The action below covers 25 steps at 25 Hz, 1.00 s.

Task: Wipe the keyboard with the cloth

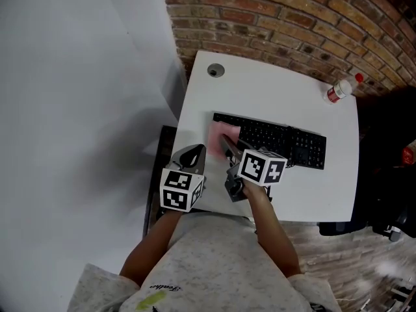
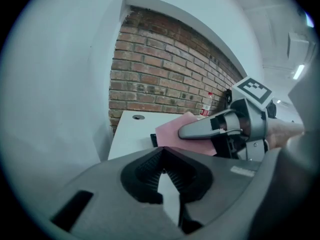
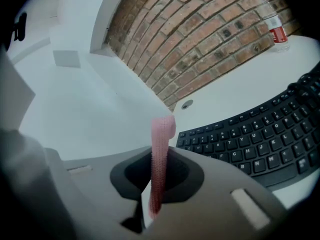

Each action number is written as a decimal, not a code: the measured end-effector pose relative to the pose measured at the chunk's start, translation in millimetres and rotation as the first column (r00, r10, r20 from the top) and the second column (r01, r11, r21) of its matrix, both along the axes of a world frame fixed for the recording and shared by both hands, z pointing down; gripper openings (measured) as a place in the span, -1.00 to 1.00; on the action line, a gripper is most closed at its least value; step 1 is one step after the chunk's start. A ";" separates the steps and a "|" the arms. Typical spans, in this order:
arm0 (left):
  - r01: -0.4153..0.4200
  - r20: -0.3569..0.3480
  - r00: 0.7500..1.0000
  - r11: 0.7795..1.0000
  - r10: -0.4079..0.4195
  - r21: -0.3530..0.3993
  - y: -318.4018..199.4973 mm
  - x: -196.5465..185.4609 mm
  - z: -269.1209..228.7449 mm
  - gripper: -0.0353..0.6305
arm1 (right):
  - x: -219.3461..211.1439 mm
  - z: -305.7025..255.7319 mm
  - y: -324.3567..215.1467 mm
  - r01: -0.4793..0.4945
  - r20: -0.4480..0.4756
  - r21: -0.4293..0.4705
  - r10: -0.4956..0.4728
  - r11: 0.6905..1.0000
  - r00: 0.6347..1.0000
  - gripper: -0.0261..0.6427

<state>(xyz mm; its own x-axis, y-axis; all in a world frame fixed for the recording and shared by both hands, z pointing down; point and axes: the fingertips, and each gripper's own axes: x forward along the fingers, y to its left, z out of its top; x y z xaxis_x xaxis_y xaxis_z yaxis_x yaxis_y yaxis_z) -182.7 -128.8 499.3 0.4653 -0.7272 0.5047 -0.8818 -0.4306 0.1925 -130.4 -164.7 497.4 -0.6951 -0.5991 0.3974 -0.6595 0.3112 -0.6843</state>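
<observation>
A black keyboard (image 1: 279, 140) lies across the middle of the white table (image 1: 260, 90). My right gripper (image 1: 227, 149) is shut on a pink cloth (image 1: 221, 135), which hangs over the keyboard's left end. In the right gripper view the cloth (image 3: 160, 154) stands edge-on between the jaws, with the keyboard (image 3: 260, 144) to its right. My left gripper (image 1: 194, 156) hovers at the table's front left edge, shut and holding nothing. From the left gripper view the cloth (image 2: 172, 131) shows ahead, under the right gripper's finger (image 2: 200, 129).
A plastic bottle with a red cap (image 1: 339, 91) lies at the table's far right corner. A round cable hole (image 1: 216, 70) sits at the far left. A brick wall (image 1: 292, 12) runs behind the table, and a dark chair (image 1: 383, 174) stands to the right.
</observation>
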 end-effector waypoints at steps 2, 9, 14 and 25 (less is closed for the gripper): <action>0.006 0.000 1.000 1.000 -0.006 -0.001 1.2 -4.0 -1.0 -0.94 | -6.5 5.1 0.5 0.006 -0.006 -0.008 -0.006 1.000 1.000 -0.86; -0.007 -0.002 1.000 1.000 0.007 0.001 0.6 -4.1 -2.3 -0.94 | -12.6 18.6 2.0 0.018 -0.057 -0.019 -0.019 1.000 0.998 -0.86; -0.018 -0.002 1.000 1.000 0.018 -0.003 0.7 -0.2 -2.5 -0.94 | -1.7 21.2 1.8 -0.004 -0.075 -0.020 0.003 1.000 0.997 -0.86; -0.065 -0.001 0.998 0.998 0.065 -0.009 -2.3 22.9 -2.4 -0.94 | 35.4 25.1 1.7 -0.064 -0.107 -0.030 0.061 0.997 0.992 -0.86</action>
